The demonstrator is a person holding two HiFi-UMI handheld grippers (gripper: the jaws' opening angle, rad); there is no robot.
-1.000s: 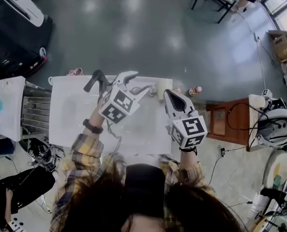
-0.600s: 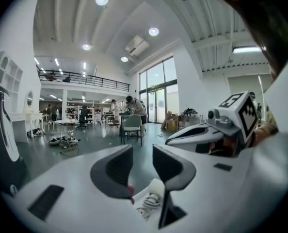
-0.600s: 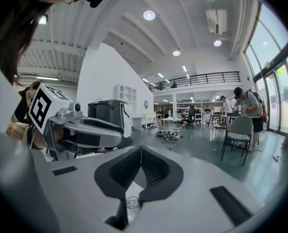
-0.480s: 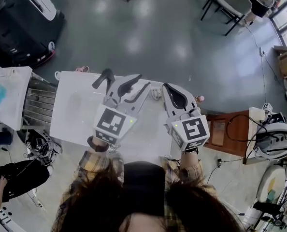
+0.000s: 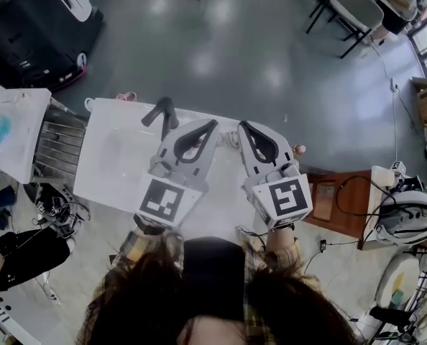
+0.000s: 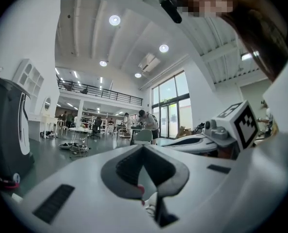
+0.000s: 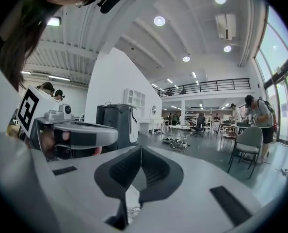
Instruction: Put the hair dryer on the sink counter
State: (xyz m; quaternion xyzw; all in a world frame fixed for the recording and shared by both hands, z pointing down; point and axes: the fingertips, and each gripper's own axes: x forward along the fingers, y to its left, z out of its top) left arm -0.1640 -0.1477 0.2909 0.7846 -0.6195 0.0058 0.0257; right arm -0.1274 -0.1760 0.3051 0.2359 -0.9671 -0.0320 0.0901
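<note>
- My left gripper [image 5: 212,125] has just been closing its jaws; they now meet with nothing between them.
- My right gripper [image 5: 243,126] has its jaws together too, holding nothing.
- The hair dryer [image 5: 162,111] lies on the white tabletop [image 5: 113,167] near its far edge, left of both grippers and clear of them.

The hair dryer [image 5: 166,108] looks black, the sink counter [image 5: 113,165] white
</note>
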